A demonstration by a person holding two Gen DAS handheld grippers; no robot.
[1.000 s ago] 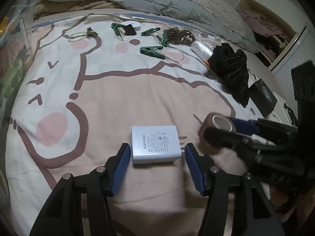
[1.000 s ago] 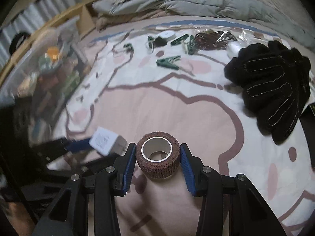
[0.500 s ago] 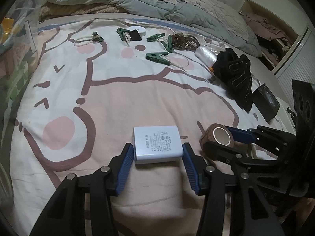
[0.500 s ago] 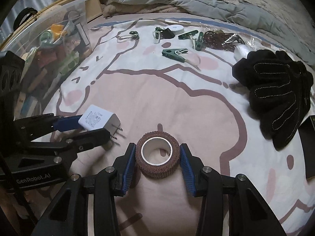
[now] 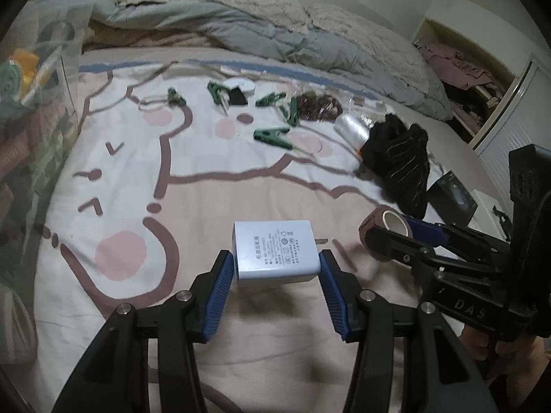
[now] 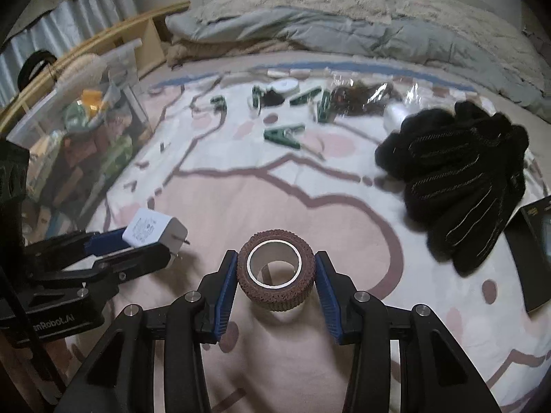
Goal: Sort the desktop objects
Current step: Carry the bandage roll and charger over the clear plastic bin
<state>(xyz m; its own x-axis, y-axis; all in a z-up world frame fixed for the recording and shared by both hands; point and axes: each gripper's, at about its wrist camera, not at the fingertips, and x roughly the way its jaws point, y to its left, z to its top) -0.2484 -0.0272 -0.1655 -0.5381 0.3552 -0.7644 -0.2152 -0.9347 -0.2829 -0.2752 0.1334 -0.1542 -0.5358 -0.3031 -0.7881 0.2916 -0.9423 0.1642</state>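
The bed carried everything, its sheet printed with a large pink and brown cartoon face, and a rumpled grey duvet lay heaped along its far side. At the left edge of the bed stood a clear plastic storage bin crammed with assorted items. A pair of black gloves with pale stitching lay in a heap on the right part of the sheet, and just beside them, nearer the bed's right edge, sat a black box. The left gripper had its jaws clamped on the two sides of a white charger, whose label faced up and whose prongs pointed to the right. Near it on the right, the right gripper had its jaws clamped on a brown bandage roll, whose open white core faced up. Whether either thing was touching the sheet could not be told. Toward the far side of the sheet was a loose scatter of small objects: a crinkled clear bag of dark brown items, a white tape roll, and several green clips, one green clip lying apart from the others, nearer the middle.
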